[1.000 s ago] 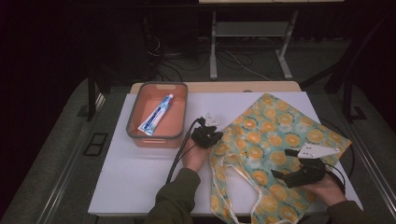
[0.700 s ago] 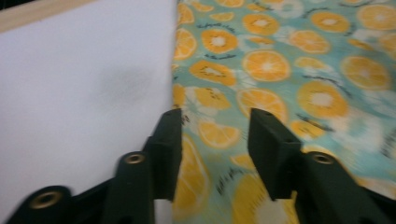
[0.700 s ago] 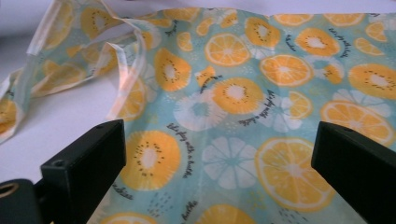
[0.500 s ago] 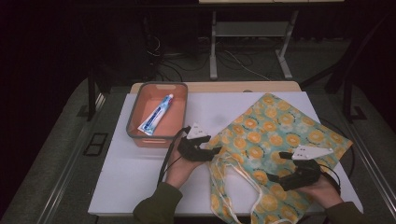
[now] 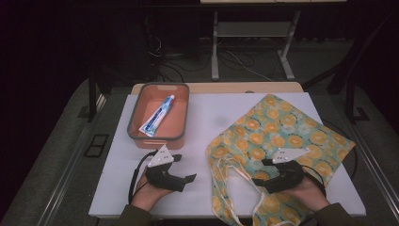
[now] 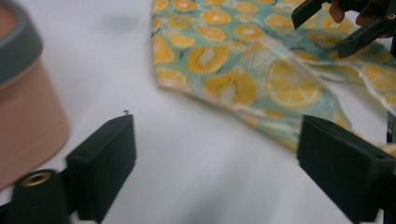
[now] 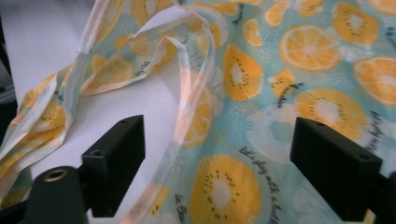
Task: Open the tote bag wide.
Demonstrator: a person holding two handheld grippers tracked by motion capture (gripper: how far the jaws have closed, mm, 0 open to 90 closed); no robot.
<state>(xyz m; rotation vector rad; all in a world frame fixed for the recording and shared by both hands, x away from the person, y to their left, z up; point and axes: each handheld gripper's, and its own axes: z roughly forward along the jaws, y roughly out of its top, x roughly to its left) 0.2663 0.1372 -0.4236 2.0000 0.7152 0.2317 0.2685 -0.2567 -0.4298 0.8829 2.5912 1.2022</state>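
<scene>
On table (image 5: 235, 122), right half: lemon-print bag (image 5: 282, 136) lying flat, handles (image 5: 235, 174) trailing toward near edge; right claw (image 5: 261, 181) over bag's near part, jaws apart, just been closing, fabric below but not pinched; left claw (image 5: 188, 179) over bare table left of bag, jaws wide, just been opening, nothing between; tub (image 5: 179, 120) behind, toothpaste (image 5: 157, 115) inside.

Bright white tabletop (image 5: 221, 127) against a near-black room; even overhead light.

Soft, short shadows under the salmon plastic bin with grey rim (image 5: 158, 139) and beside the lemon-print teal cloth bag (image 5: 282, 136). No strong glare. High view sharp but grainy in the dark surround. Both gripper views softly blurred, with the near black jaws out of focus and the lemon print (image 7: 289, 93) smeared toward the edges.
</scene>
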